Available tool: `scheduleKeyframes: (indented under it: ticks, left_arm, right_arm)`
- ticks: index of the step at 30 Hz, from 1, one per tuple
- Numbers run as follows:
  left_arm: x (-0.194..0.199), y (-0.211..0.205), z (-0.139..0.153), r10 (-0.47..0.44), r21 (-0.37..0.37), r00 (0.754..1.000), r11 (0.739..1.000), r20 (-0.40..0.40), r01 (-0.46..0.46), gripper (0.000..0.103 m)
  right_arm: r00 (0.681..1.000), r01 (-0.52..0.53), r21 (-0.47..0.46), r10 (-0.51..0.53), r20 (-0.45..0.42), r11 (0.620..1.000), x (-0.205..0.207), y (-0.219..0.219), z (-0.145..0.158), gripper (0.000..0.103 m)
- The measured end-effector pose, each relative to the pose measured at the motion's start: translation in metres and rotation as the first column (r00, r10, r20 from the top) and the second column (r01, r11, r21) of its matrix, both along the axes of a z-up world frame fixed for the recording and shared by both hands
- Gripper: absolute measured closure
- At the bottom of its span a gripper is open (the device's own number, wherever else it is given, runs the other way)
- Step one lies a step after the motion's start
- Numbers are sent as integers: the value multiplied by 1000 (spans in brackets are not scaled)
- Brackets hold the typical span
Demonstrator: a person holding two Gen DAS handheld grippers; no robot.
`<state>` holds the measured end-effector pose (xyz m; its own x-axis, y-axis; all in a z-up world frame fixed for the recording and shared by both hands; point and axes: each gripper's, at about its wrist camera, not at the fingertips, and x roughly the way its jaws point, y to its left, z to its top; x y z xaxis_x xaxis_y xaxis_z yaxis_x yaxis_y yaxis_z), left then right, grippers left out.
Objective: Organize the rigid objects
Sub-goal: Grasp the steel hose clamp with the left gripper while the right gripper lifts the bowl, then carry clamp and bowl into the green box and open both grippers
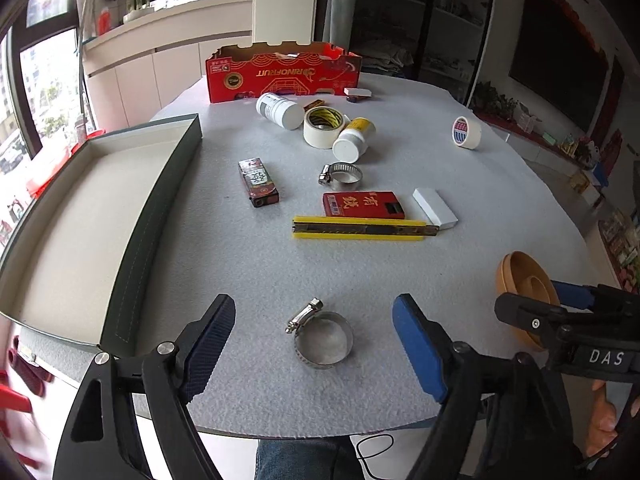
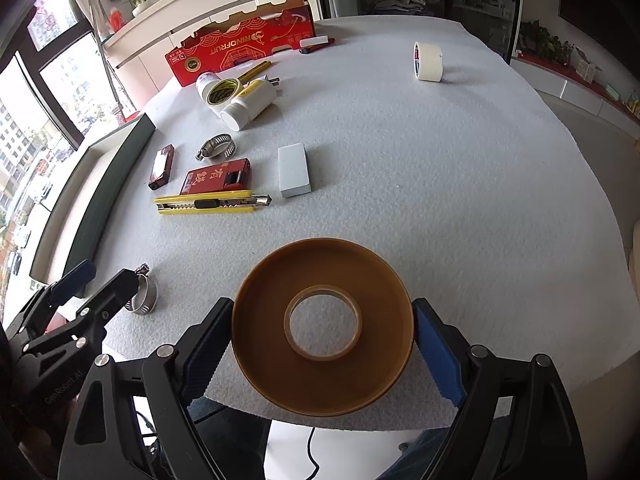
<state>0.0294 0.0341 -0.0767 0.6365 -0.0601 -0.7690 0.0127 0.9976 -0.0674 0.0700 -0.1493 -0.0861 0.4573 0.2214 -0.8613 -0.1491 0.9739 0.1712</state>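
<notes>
A metal hose clamp (image 1: pixel 322 338) lies flat on the grey felt between the fingers of my left gripper (image 1: pixel 314 304), which is open and touches nothing. The same clamp (image 2: pixel 142 300) shows partly behind that gripper in the right wrist view. My right gripper (image 2: pixel 322 308) is shut on a brown tape roll (image 2: pixel 256 320), with a pad against each side of its rim. The roll hangs tilted over the table's near edge, and it also appears at the right of the left wrist view as the brown roll (image 1: pixel 520 276).
An open dark green box (image 1: pixel 160 200) with a pale inside stands at the left. Further off lie a yellow utility knife (image 1: pixel 360 229), a red pack (image 1: pixel 362 204), a white block (image 1: pixel 435 207), a second clamp (image 1: pixel 341 176), two white bottles, tape rolls and a red carton (image 1: pixel 280 76).
</notes>
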Motion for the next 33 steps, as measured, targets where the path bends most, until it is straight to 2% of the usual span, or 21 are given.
scheduleKeyframes:
  ticks: [3, 4, 5, 6, 7, 13, 23, 33]
  left_arm:
    - [8, -9, -13, 2, 47, 998, 999, -57, 1, 20]
    - [12, -10, -20, 13, 59, 996, 998, -93, -8, 25]
    - [13, -8, -25, 21, 58, 994, 998, -108, -15, 31]
    - [10, -7, -21, 31, 57, 996, 998, -84, -26, 42]
    - [10, -7, -18, 24, 64, 996, 998, -83, -19, 61]
    - [4, 3, -4, 37, 13, 993, 999, -108, -36, 61]
    - [-13, 1, 35, 24, -20, 1000, 1000, 8, -24, 61]
    - [-26, 19, 74, 61, -74, 992, 996, 110, -53, 61]
  right_arm:
    - [1000, 2, 4, -2, -3, 1000, 0, -1, 0, 15]
    - [1000, 4, 6, -4, -2, 1000, 0, -1, 0, 15]
    - [1000, 5, 8, -5, -1, 1000, 0, -1, 1, 15]
    - [1000, 5, 10, -5, 0, 1000, -1, -1, 1, 15]
    - [1000, 5, 10, -5, 2, 1000, -1, -1, 2, 15]
    - [1000, 5, 8, -5, 19, 1000, -3, 0, 7, 15]
    - [999, -11, 1, 11, 36, 1000, -7, 9, 20, 15]
    - [994, -56, 14, 55, 93, 998, -11, 29, 51, 15]
